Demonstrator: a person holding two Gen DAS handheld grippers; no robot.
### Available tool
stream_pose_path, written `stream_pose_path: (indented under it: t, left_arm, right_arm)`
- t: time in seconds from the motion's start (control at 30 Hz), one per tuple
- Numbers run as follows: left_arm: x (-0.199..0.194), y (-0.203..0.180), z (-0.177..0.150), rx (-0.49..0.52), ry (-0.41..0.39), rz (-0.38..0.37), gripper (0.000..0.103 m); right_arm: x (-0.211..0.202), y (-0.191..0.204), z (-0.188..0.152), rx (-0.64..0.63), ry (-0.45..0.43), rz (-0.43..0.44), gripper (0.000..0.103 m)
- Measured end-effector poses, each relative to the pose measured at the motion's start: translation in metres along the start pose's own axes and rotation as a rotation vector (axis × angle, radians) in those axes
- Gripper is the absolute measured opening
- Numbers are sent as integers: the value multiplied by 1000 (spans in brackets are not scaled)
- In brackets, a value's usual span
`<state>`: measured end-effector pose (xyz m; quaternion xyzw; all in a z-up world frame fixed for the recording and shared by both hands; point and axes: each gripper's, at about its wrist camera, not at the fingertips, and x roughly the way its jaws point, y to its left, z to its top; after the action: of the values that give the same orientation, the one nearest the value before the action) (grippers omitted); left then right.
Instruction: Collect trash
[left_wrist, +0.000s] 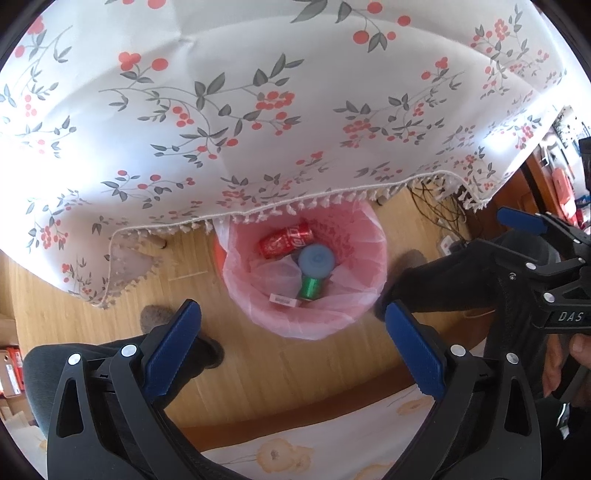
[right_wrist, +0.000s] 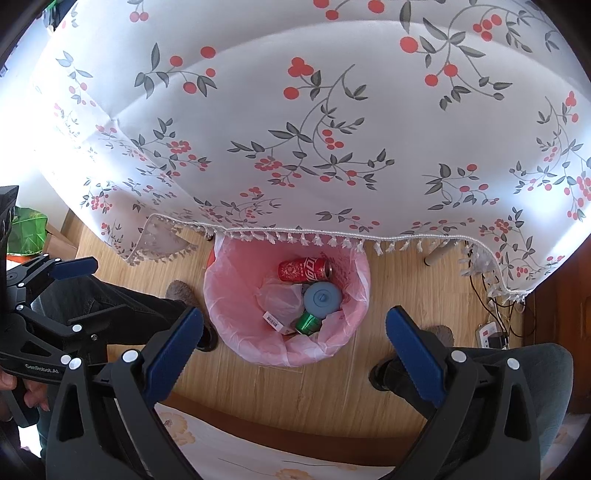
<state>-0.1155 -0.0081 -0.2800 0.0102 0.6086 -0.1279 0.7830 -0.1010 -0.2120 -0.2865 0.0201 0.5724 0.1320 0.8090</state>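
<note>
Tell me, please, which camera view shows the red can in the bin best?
The right wrist view: the red can lies unobstructed, its white lettering and metal end visible. In the left wrist view the can is blurrier, its near side partly covered by the blue lid.

A round trash bin (left_wrist: 306, 325) lined with a translucent pink bag (right_wrist: 229, 295) is set upright on the wooden floor, partly tucked under the fringed edge of the cloth. Inside, a red soda can (left_wrist: 285, 240) is laid on its side at the far wall. Just in front of it a round blue-grey lid (left_wrist: 316, 260) is seen face up, resting over a green can (left_wrist: 311, 288). A crumpled clear plastic bag (right_wrist: 281, 300) and a white barcode label (right_wrist: 274, 319) are found beside them
</note>
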Motion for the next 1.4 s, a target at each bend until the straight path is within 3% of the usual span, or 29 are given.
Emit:
stream_pose_path:
  t: [0.67,0.97,1.4]
  left_arm:
    - [3,-1,1,-6,5,23,97]
    - [0,4,-1,-47,-4,-30,97]
    - [3,-3,0,-11,-2,-12,97]
  right_arm:
    - [3,1,0,4,6,1,98]
    - [4,2,0,10,10,1,98]
    - [7,1,2,18,16,0,98]
